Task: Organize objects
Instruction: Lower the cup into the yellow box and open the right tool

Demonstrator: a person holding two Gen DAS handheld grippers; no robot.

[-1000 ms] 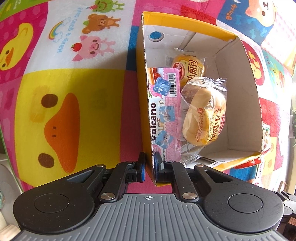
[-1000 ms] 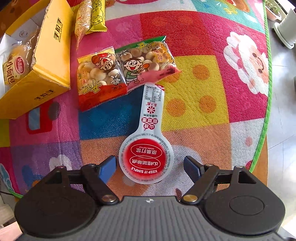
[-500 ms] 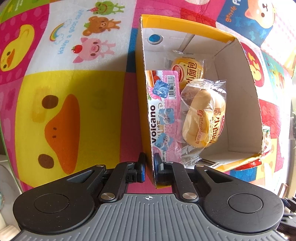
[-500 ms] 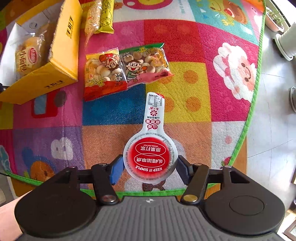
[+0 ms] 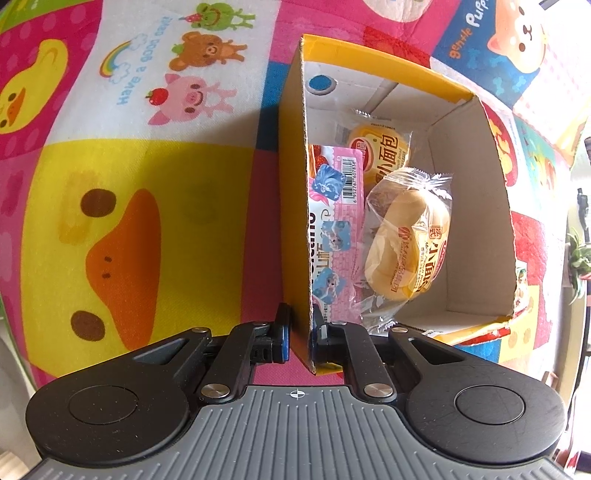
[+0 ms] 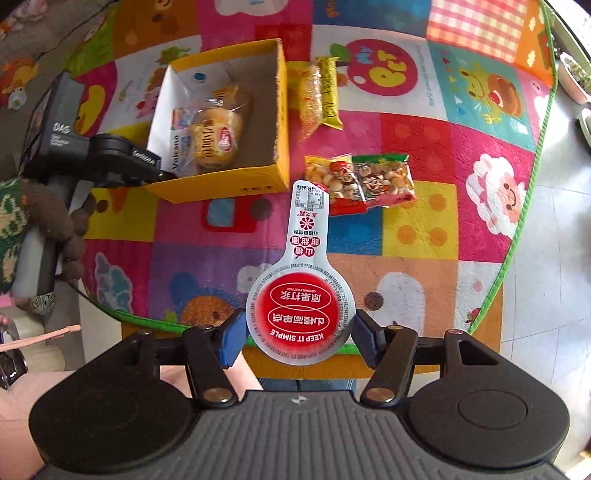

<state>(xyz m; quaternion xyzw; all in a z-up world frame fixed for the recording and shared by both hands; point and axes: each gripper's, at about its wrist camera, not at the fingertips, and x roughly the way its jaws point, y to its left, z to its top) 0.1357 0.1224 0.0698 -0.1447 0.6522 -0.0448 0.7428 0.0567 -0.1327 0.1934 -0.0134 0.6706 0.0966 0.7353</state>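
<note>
Left wrist view looks steeply down, close beside the yellow box (image 5: 295, 206); right wrist view looks straight down from higher, box (image 6: 221, 181) at eleven o'clock.

A patchwork play mat (image 5: 155, 206) covers the ground — bright squares of pink, yellow, blue and white. In the left wrist view a large duck face (image 5: 110, 236) fills a yellow square, with a smaller duck (image 5: 22, 99) at the far left, and a frog, bear and pig beside a rainbow (image 5: 122, 59) on a white square above. A shiba-like puppy (image 5: 521, 26) sits at the top right. In the right wrist view the mat has a green edge (image 6: 517, 236), a sheep (image 6: 498, 192) on pink and a red apple (image 6: 376, 66) — pale floor tiles (image 6: 546, 295) lie beyond. A small plant (image 5: 578, 254) stands past the mat's right side.
</note>
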